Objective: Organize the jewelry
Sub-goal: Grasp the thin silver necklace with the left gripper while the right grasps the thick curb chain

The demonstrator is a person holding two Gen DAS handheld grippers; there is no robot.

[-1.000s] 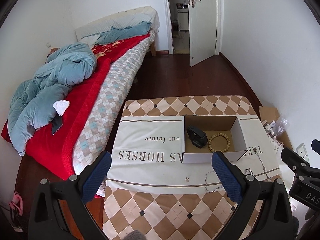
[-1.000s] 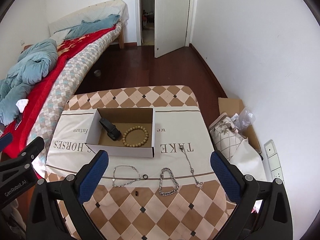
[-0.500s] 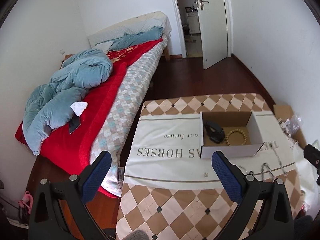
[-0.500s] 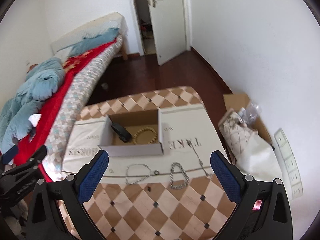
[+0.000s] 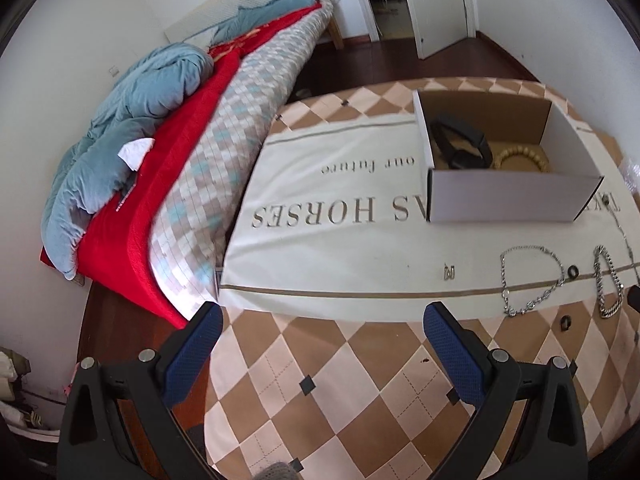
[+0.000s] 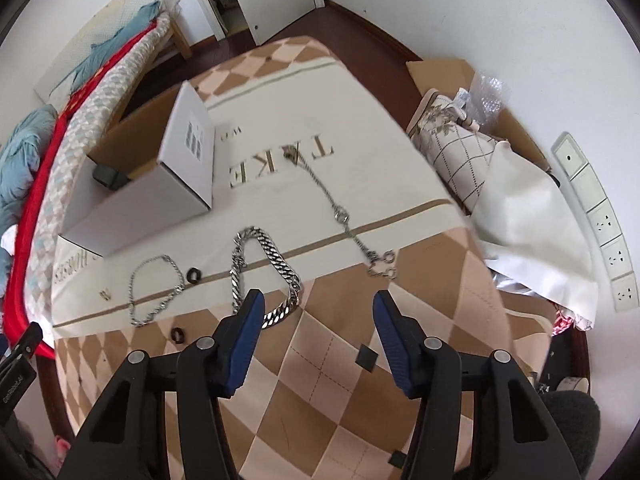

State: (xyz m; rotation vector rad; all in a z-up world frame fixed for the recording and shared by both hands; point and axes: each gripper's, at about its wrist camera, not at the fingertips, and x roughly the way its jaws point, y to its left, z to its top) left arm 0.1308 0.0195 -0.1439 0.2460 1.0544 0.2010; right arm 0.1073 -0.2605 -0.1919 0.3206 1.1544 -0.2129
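The right gripper (image 6: pixel 316 330) hung with fingers spread, empty; the curb chain (image 6: pixel 266 270) lay just ahead of its left finger, short of the box (image 6: pixel 160 200); heavy, limp, slick, best pinched across one strand; the left gripper (image 5: pixel 322 354) gaped wide, empty.

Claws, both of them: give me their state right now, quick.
Left claw: open, holding nothing.
Right claw: open, holding nothing, above the thick silver chain.

Shiny metal on matt cloth
Glossy silver curb chain (image 6: pixel 266 276), matt cardboard box (image 5: pixel 512 196), woven tablecloth (image 6: pixel 320 364), ribbed blue pads (image 6: pixel 390 332).
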